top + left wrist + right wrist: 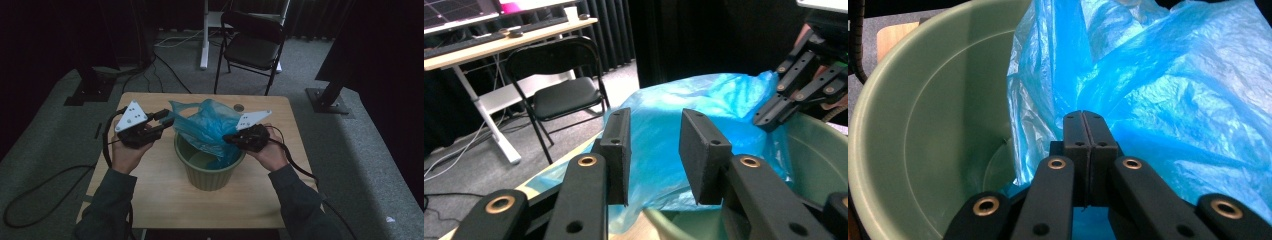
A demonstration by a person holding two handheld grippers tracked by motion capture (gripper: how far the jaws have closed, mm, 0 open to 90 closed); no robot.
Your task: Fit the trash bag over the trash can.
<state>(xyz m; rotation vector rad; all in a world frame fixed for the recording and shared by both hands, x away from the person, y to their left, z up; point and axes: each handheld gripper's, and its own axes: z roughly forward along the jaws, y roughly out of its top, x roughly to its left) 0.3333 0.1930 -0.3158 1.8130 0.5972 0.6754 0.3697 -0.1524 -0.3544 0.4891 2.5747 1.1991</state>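
Observation:
A pale green bucket [207, 181] stands in the middle of the wooden table [160, 197]. A crumpled blue plastic bag [205, 125] hangs over its far rim and partly down inside. My left gripper [167, 119] is at the bag's left edge, open, with the bag [704, 95] just beyond its jaws [654, 150]. At the bucket's right rim my right gripper [227, 137] is shut on the bag's edge; its jaws [1083, 117] are pressed together against the blue plastic [1173, 90] over the bucket's inside [938, 115]. The left gripper view shows the right gripper [769, 119] at the bag's far side.
A black folding chair [252, 42] stands beyond the table's far edge, next to a white desk leg [204, 40]. Cables run over the grey carpet to the left. Dark stand bases sit at both sides of the table.

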